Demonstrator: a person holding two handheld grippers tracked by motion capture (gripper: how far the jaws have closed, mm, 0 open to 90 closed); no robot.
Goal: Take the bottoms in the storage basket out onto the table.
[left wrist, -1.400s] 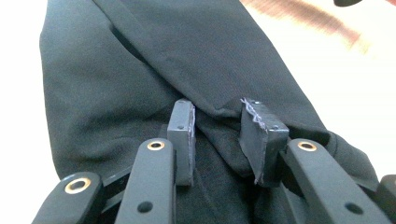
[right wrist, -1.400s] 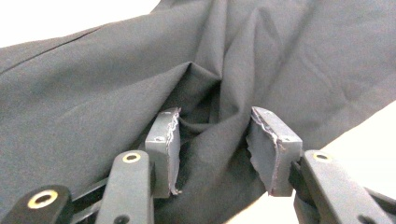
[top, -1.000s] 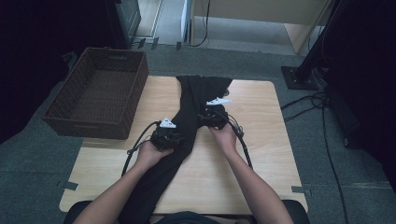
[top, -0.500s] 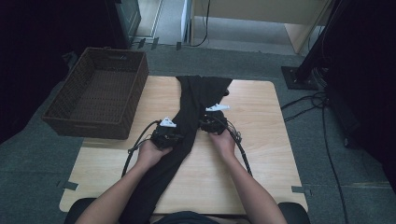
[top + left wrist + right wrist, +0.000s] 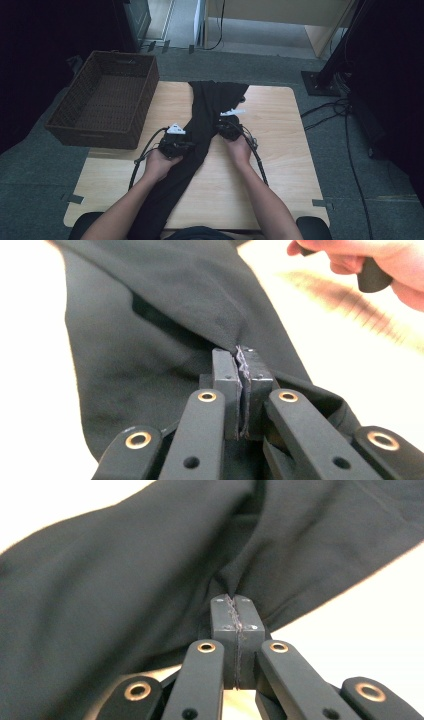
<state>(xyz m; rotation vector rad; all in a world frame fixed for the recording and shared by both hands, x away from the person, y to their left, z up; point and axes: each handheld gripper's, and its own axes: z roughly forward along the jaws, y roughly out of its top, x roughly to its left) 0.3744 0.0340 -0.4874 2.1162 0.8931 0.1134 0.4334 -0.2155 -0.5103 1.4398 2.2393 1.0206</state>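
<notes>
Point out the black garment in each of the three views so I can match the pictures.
High view: the black garment runs down the middle of the wooden table, from the far edge to the near edge, between both hands.
Left gripper view: it spreads across the left and centre, its edge pinched in the left tongs.
Right gripper view: it covers the upper frame, a fold pinched in the right tongs.
Shared landmark: the pale tabletop beside the cloth.
</notes>
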